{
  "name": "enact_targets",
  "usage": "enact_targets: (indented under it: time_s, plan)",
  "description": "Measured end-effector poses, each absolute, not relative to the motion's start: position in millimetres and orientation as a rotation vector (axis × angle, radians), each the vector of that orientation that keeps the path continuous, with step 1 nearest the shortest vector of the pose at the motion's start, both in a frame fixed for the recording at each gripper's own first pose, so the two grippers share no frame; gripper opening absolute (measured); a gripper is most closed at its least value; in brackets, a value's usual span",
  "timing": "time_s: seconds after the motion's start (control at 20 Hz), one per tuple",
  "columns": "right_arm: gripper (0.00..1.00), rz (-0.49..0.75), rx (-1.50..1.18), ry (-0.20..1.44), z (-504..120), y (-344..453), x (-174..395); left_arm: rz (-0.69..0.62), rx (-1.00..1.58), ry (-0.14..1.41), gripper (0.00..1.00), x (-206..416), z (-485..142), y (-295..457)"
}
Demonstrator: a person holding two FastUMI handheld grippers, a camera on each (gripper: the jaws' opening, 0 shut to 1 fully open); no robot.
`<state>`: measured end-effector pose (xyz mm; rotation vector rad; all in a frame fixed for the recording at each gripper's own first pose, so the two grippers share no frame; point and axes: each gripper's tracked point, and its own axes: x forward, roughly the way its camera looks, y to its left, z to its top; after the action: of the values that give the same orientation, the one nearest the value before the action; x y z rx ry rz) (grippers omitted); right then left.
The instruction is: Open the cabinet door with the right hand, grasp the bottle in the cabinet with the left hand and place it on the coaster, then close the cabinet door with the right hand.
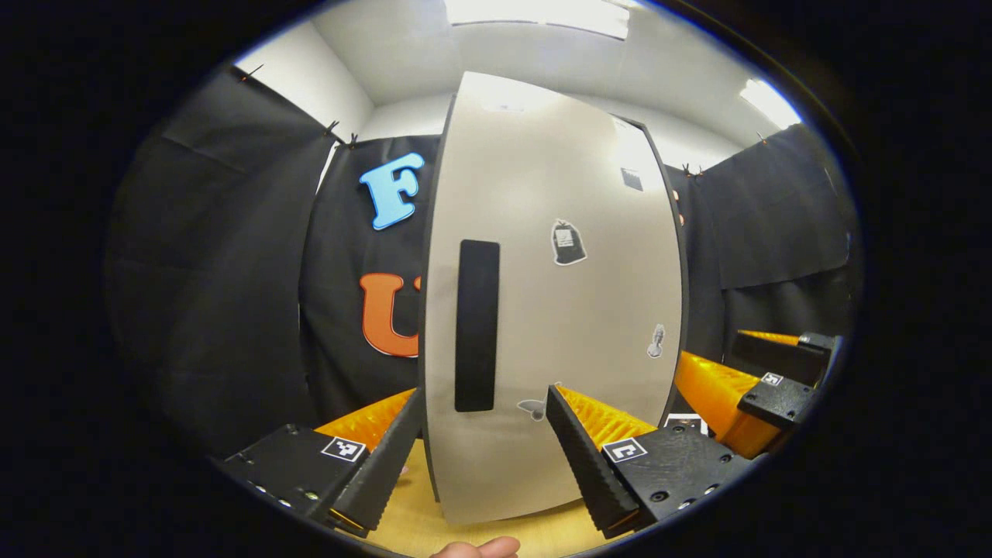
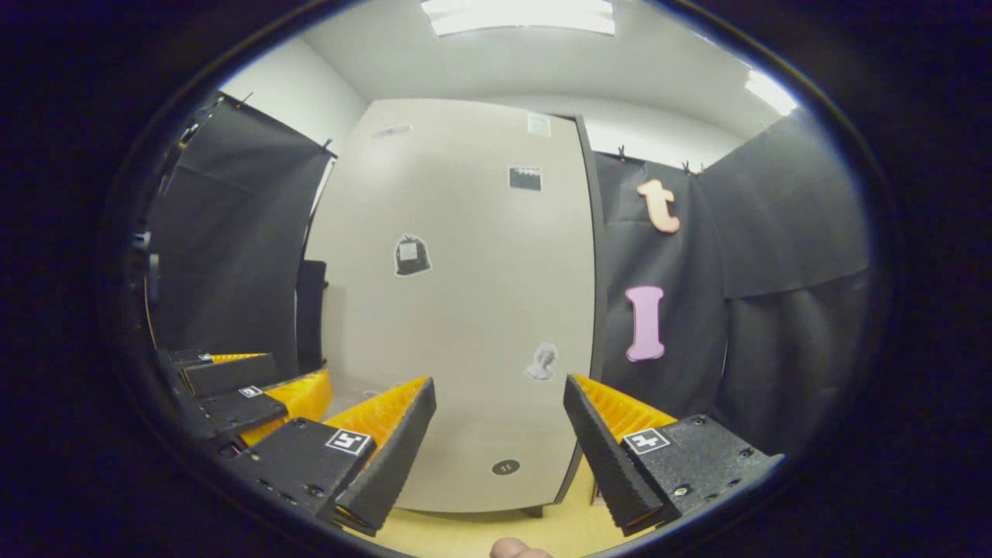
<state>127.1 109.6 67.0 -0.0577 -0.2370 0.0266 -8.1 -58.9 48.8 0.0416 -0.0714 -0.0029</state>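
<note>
The beige cabinet door [image 1: 558,310] stands closed in front of me, with a tall black handle [image 1: 477,325] near its left edge. My left gripper [image 1: 482,399] is open, its fingers framing the lower end of that handle without touching it. To its right, the right gripper [image 1: 744,387] shows orange and black, close to the door's right side. In the right gripper view the same door [image 2: 465,310] faces me, and the handle [image 2: 310,310] is a dark strip at its far left. The right gripper [image 2: 497,386] is open and holds nothing. The cabinet's inside is hidden.
A light wooden tabletop [image 1: 418,519] runs under the cabinet and both grippers. Black cloth walls [image 2: 775,310] close in the booth on both sides. Small stickers [image 1: 568,242] dot the door. A fingertip [image 1: 477,549] shows at the bottom edge. The left gripper [image 2: 232,395] sits low at left.
</note>
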Motion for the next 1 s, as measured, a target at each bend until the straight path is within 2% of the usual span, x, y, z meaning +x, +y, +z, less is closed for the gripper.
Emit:
enact_targets:
  time_s: [0.2, 1.0]
  plan:
    - [1.0, 0.072, -0.066, -0.207, 63, 115, 133, -0.012, 0.089, -0.176, 0.95, -9, 75, -73]
    - [0.99, 0.072, -0.033, -0.144, 41, 114, 149, -0.01, 0.003, -0.057, 0.93, 1, 33, -82]
